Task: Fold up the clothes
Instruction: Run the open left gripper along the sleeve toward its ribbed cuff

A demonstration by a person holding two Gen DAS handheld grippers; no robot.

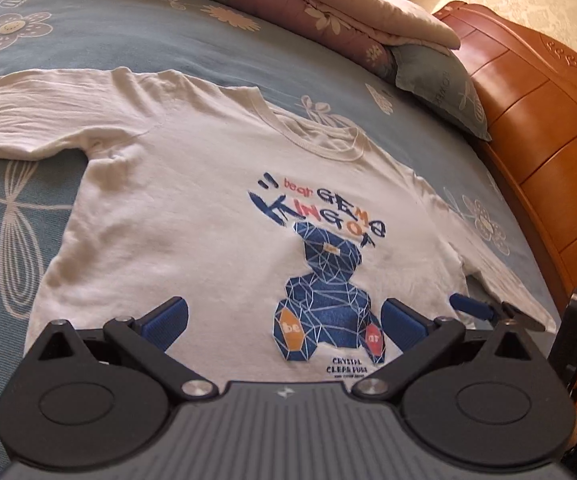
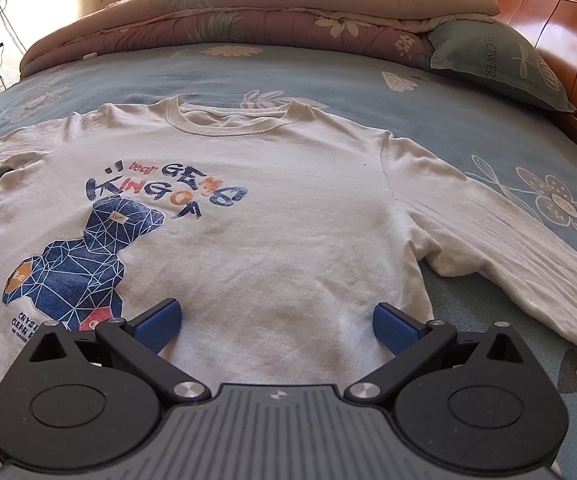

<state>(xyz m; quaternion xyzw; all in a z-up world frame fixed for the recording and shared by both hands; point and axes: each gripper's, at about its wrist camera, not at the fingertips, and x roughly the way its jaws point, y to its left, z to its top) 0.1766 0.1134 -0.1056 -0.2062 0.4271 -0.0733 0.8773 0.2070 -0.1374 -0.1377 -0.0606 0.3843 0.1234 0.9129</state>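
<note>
Home bedroom: bed [image 2: 328, 76], quilt [image 2: 248, 12], pillow [image 2: 488, 60], wooden headboard [image 2: 568, 20].

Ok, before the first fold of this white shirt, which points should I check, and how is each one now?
1. Shirt lies flat, print side up, on the bed: ok.
2. Both sleeves spread out to the sides, left sleeve and right sleeve: ok.
3. Left tool open and holding nothing: ok.
4. Right tool open and holding nothing: ok.
5. Pillow and quilt lie apart from the shirt: ok.
6. Bottom hem straight: cannot tell, the tools hide it.
</note>
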